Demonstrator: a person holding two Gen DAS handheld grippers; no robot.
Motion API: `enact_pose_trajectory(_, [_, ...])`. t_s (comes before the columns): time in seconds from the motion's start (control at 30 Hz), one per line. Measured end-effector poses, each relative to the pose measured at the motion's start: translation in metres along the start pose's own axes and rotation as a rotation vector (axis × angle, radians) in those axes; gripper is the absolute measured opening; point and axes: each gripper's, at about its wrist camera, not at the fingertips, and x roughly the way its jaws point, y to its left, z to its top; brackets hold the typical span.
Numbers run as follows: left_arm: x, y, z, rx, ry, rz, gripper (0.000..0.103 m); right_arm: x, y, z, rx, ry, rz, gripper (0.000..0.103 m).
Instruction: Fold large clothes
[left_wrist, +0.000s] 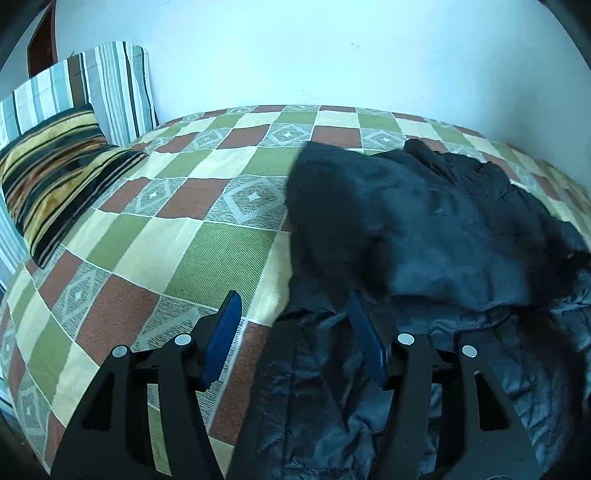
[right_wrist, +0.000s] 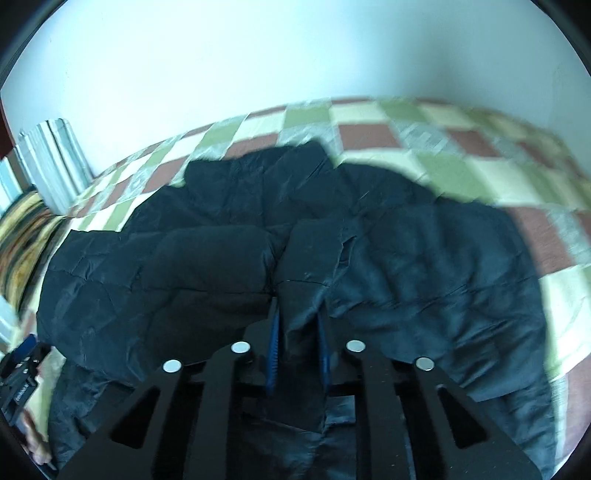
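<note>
A large dark navy padded jacket (left_wrist: 424, 229) lies crumpled on the checked bedspread (left_wrist: 207, 236). In the left wrist view my left gripper (left_wrist: 295, 306) is open, its blue pads wide apart over the jacket's left edge, holding nothing. In the right wrist view the jacket (right_wrist: 424, 251) fills the middle. My right gripper (right_wrist: 297, 325) is shut on a raised fold of the jacket's fabric (right_wrist: 306, 258), which stands up between the blue pads. The left gripper (right_wrist: 22, 365) shows at the far left edge of that view.
A striped brown and yellow pillow (left_wrist: 55, 173) and a blue-striped cushion (left_wrist: 114, 85) lie at the bed's head on the left. A pale wall (left_wrist: 332, 51) runs behind the bed. Bare bedspread lies left of the jacket.
</note>
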Motion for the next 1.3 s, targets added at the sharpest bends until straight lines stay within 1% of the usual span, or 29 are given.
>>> enact_pose_trajectory(0.07, [0.006, 0.002, 0.000, -0.004, 0.013, -0.002, 0.060, -0.006, -0.007, 0.002, -0.026, -0.036, -0.081, 0.015])
enact_pose_trajectory(0.1, [0.012, 0.002, 0.001, -0.010, 0.025, -0.002, 0.060, -0.004, -0.011, 0.003, -0.027, -0.030, -0.092, 0.015])
enact_pose_trajectory(0.2, [0.028, 0.002, 0.002, -0.018, 0.066, 0.006, 0.060, 0.011, -0.024, 0.000, -0.017, 0.030, -0.101, 0.015])
enact_pose_trajectory(0.27, [0.040, 0.001, 0.002, -0.015, 0.092, 0.029, 0.060, 0.023, -0.027, -0.006, -0.037, 0.076, -0.115, 0.015])
enact_pose_trajectory(0.33, [0.052, 0.000, 0.002, -0.007, 0.123, 0.051, 0.060, 0.033, -0.030, -0.009, -0.053, 0.098, -0.133, 0.015])
enact_pose_trajectory(0.43, [0.066, 0.002, -0.001, -0.002, 0.147, 0.080, 0.061, 0.044, -0.033, -0.015, -0.061, 0.120, -0.155, 0.016])
enact_pose_trajectory(0.5, [0.069, 0.005, -0.004, -0.018, 0.157, 0.067, 0.061, 0.044, -0.034, -0.016, -0.055, 0.118, -0.151, 0.016])
enact_pose_trajectory(0.6, [0.054, 0.010, -0.002, -0.032, 0.134, 0.050, 0.060, 0.038, -0.036, -0.014, -0.051, 0.110, -0.145, 0.016])
enact_pose_trajectory(0.67, [0.035, 0.013, 0.005, -0.053, 0.090, 0.026, 0.060, 0.035, -0.036, -0.012, -0.049, 0.107, -0.149, 0.017])
enact_pose_trajectory(0.73, [0.021, 0.011, 0.015, -0.054, 0.050, -0.001, 0.060, 0.024, -0.038, -0.008, -0.041, 0.094, -0.173, 0.028])
enact_pose_trajectory(0.77, [0.018, 0.008, 0.021, -0.045, 0.037, -0.011, 0.060, 0.019, -0.038, -0.006, -0.040, 0.079, -0.187, 0.031])
enact_pose_trajectory(0.8, [0.017, 0.005, 0.026, -0.038, 0.028, -0.020, 0.060, 0.007, -0.036, -0.003, -0.036, 0.033, -0.192, 0.034])
enact_pose_trajectory(0.87, [0.022, -0.003, 0.037, -0.027, 0.023, -0.022, 0.060, -0.005, -0.030, 0.004, -0.024, -0.006, -0.151, 0.034])
enact_pose_trajectory(0.93, [0.032, -0.014, 0.046, -0.008, 0.032, -0.036, 0.060, -0.007, -0.022, 0.010, -0.018, -0.012, -0.088, 0.035])
enact_pose_trajectory(1.03, [0.048, -0.035, 0.051, 0.055, 0.055, -0.034, 0.060, 0.003, -0.003, 0.014, -0.064, 0.003, -0.051, 0.035])
enact_pose_trajectory(1.17, [0.073, -0.051, 0.044, 0.122, 0.100, 0.010, 0.060, 0.029, 0.013, 0.006, -0.145, 0.053, -0.077, 0.035])
enact_pose_trajectory(1.23, [0.086, -0.055, 0.038, 0.137, 0.128, 0.018, 0.062, 0.041, 0.013, 0.000, -0.158, 0.090, -0.087, 0.035])
enact_pose_trajectory(1.3, [0.095, -0.055, 0.032, 0.139, 0.143, 0.021, 0.065, 0.050, 0.009, -0.004, -0.151, 0.107, -0.094, 0.036])
